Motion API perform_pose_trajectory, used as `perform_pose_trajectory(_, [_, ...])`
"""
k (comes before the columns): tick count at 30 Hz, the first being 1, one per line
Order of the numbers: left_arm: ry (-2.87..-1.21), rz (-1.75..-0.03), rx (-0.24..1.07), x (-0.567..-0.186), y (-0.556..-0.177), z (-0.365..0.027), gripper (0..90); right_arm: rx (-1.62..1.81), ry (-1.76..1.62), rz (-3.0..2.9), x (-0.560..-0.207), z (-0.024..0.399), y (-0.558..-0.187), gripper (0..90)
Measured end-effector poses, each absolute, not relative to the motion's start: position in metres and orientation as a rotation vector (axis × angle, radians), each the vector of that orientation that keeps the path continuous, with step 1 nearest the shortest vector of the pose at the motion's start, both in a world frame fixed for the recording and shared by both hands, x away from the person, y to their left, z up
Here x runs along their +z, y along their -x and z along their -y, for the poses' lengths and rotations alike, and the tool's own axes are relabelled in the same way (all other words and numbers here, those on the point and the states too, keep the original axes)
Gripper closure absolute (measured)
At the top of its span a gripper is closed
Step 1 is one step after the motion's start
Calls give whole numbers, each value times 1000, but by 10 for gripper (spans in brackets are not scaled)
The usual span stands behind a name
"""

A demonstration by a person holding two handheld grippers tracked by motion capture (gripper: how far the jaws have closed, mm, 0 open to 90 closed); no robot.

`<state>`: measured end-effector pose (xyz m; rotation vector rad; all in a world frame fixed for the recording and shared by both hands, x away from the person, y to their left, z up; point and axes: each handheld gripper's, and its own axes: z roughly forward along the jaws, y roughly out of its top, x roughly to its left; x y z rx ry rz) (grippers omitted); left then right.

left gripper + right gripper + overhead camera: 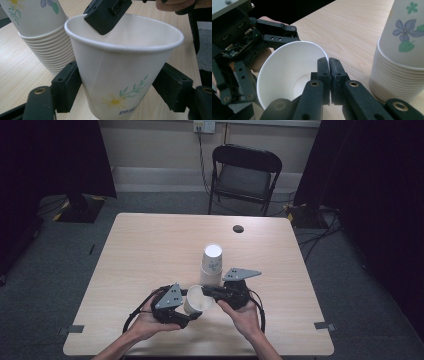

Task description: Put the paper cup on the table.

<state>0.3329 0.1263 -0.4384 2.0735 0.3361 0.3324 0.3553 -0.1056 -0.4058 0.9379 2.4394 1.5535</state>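
Left tongs [192,307] grip a paper cup [120,75] by its sides; right tongs [207,292] pinch its rim, jaws apparently fully closed. Both hands low, facing each other.

I am working in what looks like a lab or recording room, not a home. My pale wood table [150,250] stands alone on grey carpet [45,270], with dark curtains [55,155] hung at both sides. A black folding chair [244,175] sits against a plain wall, cables [202,165] run down from a wall socket [204,126], and tape marks [76,328] flag the floor.
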Motion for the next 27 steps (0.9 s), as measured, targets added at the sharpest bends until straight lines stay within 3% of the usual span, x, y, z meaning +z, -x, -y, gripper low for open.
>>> perform_pose_trajectory(11, [-2041, -362, 315, -435, -333, -125, 212, 1507, -1026, -2459, -415, 95, -356, 883])
perform_pose_trajectory(19, [-2004, -409, 228, -436, -337, -129, 205, 1467, -1009, -2457, -416, 91, -353, 883])
perform_pose_trajectory(27, [-2029, -384, 281, -436, -333, -126, 195, 1446, -997, -2461, -415, 88, -351, 886])
